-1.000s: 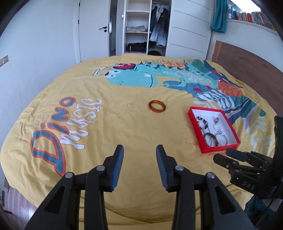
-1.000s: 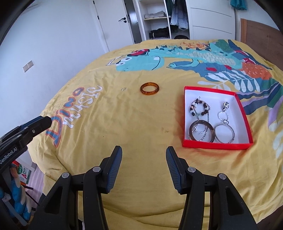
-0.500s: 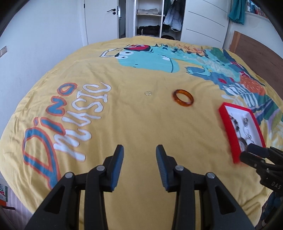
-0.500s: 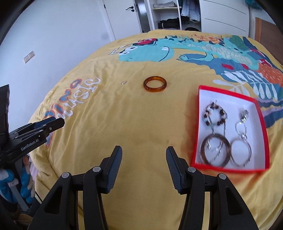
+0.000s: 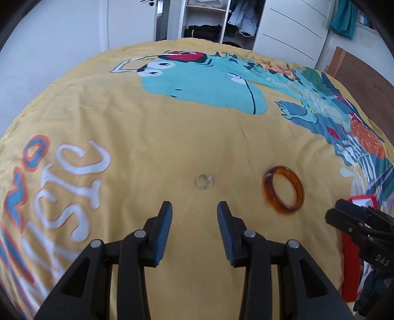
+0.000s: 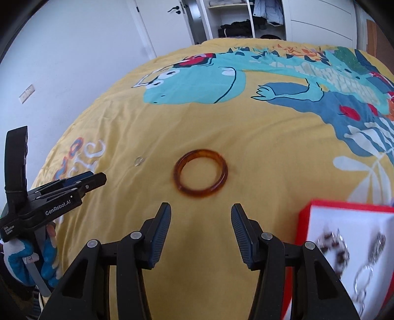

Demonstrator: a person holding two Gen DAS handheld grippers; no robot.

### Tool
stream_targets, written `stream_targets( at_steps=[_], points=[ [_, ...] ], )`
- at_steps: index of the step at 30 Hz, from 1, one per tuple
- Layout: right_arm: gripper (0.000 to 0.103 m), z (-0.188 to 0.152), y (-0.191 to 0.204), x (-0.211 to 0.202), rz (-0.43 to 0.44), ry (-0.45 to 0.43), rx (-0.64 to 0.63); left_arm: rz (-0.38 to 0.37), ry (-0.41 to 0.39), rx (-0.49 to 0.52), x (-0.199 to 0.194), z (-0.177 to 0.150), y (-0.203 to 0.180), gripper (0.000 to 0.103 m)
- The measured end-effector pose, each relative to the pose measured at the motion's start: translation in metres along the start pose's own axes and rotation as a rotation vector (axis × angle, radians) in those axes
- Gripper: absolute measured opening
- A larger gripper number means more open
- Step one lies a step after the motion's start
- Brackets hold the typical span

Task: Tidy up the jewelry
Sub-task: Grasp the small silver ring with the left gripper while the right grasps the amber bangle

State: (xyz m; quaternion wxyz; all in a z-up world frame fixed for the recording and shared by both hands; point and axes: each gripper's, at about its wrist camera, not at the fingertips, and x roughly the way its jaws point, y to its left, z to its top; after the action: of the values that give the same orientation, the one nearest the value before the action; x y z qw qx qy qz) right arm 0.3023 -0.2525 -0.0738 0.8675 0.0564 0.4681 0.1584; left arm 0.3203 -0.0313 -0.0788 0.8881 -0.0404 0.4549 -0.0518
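A small clear ring (image 5: 203,181) lies on the yellow bedspread just beyond my left gripper (image 5: 194,214), which is open and holds nothing. To its right lies an amber bangle (image 5: 283,193). In the right wrist view the amber bangle (image 6: 200,176) sits just ahead of my open, empty right gripper (image 6: 200,216), with the small ring (image 6: 139,160) farther left. A red box (image 6: 305,214) with a white inside holds several bracelets and rings at the lower right. The left gripper (image 6: 83,183) shows at the left edge, held by a gloved hand.
The bed carries a yellow cover printed with a teal dinosaur (image 5: 204,81) and lettering (image 5: 73,177). Behind it stand a white door, an open wardrobe (image 5: 209,19) with clothes, and a wooden headboard (image 5: 364,71) at the right. The red box (image 5: 349,265) edge sits behind the right gripper (image 5: 344,214).
Both grippers have moved forward and down over the bed. The ring and bangle now lie close ahead of the fingertips, and the red box has slid toward the right edge.
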Motion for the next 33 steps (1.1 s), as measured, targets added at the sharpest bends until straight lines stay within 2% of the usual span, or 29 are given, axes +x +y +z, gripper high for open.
stream_targets(
  at_steps=[7, 11, 14, 15, 16, 17, 19, 20, 27, 33],
  points=[
    [0.051, 0.026, -0.018, 0.054, -0.019, 0.038, 0.043, -0.002, 0.043, 0.005, 0.053, 0.011, -0.002, 0.036],
    [0.045, 0.026, -0.019, 0.074, -0.019, 0.063, 0.047, -0.011, 0.037, 0.005, 0.065, 0.008, 0.001, 0.035],
    [0.04, 0.023, -0.016, 0.081, -0.029, 0.057, 0.048, -0.009, 0.018, 0.017, 0.068, 0.008, -0.002, 0.028],
    [0.038, 0.022, -0.015, 0.082, -0.035, 0.055, 0.044, -0.01, 0.011, 0.017, 0.069, 0.008, -0.002, 0.023],
    [0.034, 0.021, -0.014, 0.083, -0.04, 0.052, 0.036, -0.012, 0.006, 0.015, 0.069, 0.008, -0.001, 0.017],
    [0.03, 0.02, -0.013, 0.082, -0.043, 0.049, 0.03, -0.017, 0.004, 0.012, 0.069, 0.009, -0.001, 0.017],
    [0.013, 0.019, -0.013, 0.08, -0.041, 0.04, 0.033, -0.027, 0.0, 0.005, 0.066, 0.009, 0.0, 0.016],
    [0.012, 0.019, -0.015, 0.079, -0.032, 0.037, 0.046, -0.029, 0.0, 0.005, 0.065, 0.009, 0.001, 0.016],
    [0.01, 0.014, -0.009, 0.056, -0.013, -0.015, 0.051, -0.036, -0.012, 0.023, 0.045, 0.005, -0.005, 0.016],
    [0.01, 0.015, -0.001, 0.021, -0.003, -0.074, 0.053, -0.05, -0.032, 0.056, 0.018, 0.006, -0.022, 0.016]
  ],
)
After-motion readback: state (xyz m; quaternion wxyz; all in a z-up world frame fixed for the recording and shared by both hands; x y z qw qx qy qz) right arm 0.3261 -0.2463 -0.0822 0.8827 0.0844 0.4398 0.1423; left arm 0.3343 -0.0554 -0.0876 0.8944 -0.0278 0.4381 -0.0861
